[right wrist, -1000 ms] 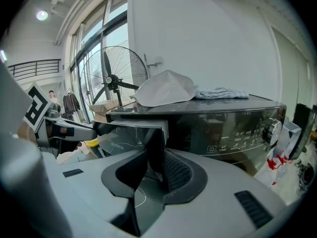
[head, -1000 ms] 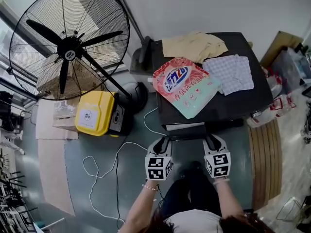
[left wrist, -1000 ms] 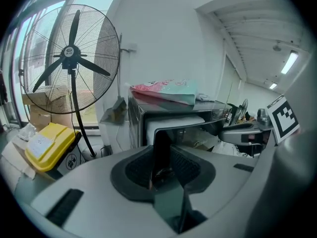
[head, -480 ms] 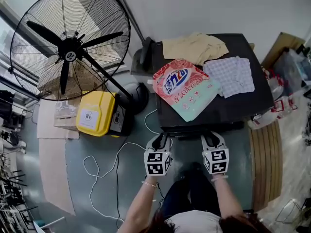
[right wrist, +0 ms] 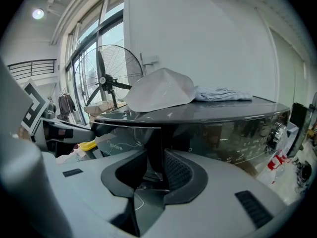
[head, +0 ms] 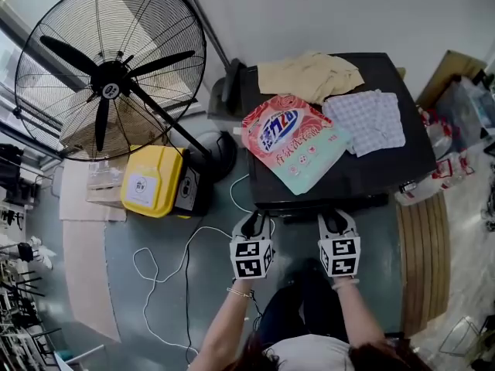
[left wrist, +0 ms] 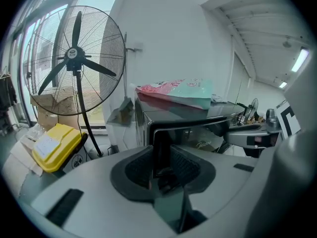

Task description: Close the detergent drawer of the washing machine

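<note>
The black washing machine (head: 363, 168) stands ahead of me. Its detergent drawer front (left wrist: 198, 133) (right wrist: 124, 140) lies level with the control panel. My left gripper (head: 254, 221) (left wrist: 162, 167) is open, and its jaws straddle the left edge of the drawer front. At the seam between drawer and control panel my right gripper (head: 332, 218) (right wrist: 154, 170) is open too. Its jaws have just been opening, and only the dark seam line shows between the pads (right wrist: 178, 170). I cannot tell whether either gripper's pads touch the front.
A pink and teal detergent bag (head: 294, 137), a beige cloth (head: 309, 72) and a checked cloth (head: 365, 118) lie on the machine's top. A large standing fan (head: 108, 68) and a yellow box (head: 151, 178) stand to the left. A white cable (head: 166, 257) runs over the floor.
A second ago the drawer stuck out with a pale strip showing along its top. Now it sits flush, and both grippers have moved in toward the machine with it.
</note>
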A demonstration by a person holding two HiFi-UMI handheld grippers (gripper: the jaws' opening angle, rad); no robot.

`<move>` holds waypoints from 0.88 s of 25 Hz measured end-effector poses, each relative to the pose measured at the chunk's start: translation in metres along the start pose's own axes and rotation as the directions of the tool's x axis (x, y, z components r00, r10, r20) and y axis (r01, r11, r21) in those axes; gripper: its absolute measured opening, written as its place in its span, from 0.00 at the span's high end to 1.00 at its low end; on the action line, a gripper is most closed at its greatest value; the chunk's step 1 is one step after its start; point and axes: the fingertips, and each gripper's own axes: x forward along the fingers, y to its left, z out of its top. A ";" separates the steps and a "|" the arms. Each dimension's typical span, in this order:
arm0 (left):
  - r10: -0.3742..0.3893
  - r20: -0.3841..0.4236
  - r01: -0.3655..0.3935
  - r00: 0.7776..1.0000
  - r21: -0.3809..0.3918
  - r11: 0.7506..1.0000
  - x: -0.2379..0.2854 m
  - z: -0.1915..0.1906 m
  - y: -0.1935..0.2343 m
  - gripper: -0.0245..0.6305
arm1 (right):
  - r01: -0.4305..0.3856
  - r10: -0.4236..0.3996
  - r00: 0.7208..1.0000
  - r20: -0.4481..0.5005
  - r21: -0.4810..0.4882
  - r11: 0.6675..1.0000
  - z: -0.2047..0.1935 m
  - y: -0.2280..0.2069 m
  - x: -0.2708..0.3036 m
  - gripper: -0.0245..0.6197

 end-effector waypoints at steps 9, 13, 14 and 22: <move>0.009 -0.007 -0.009 1.000 -0.024 1.000 0.001 0.001 0.004 0.74 | 0.039 -0.039 0.999 0.003 0.054 0.998 -0.001 -0.006 0.000 0.70; 0.015 -0.009 -0.015 1.000 -0.024 1.000 0.001 0.001 0.004 0.75 | 0.034 -0.034 0.999 0.005 0.057 0.998 -0.001 -0.007 0.001 0.69; 0.015 -0.011 -0.015 1.000 -0.022 1.000 0.002 0.001 0.004 0.75 | 0.032 -0.032 0.999 0.004 0.058 0.998 -0.001 -0.007 0.001 0.68; 0.014 -0.018 -0.014 1.000 -0.019 1.000 0.003 0.002 0.004 0.75 | 0.017 -0.017 1.000 -0.005 0.061 0.998 0.000 -0.008 0.004 0.68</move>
